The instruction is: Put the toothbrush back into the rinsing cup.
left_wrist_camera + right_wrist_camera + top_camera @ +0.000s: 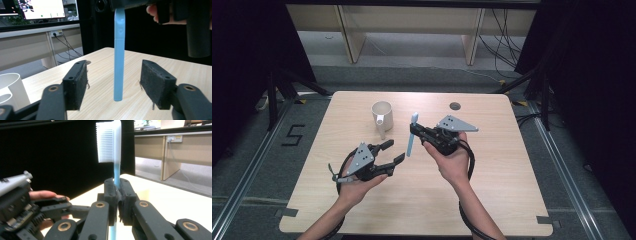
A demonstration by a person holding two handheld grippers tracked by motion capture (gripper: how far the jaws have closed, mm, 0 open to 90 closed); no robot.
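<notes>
The right gripper (416, 131) clamps a light-blue ribbed plastic toothbrush (411, 138) mid-handle above the pale wood table (492, 165), its white bristles uppermost. The left gripper (392, 151) gapes beside its handle end. A white mug (381, 115) stands near, with bare tabletop around.

Light wood-grain table (492, 190) with rounded corners — a round grommet hole (455, 106) sits near its far edge. A white mug (382, 114) stands directly on the top, left of centre, handle toward the person.
</notes>
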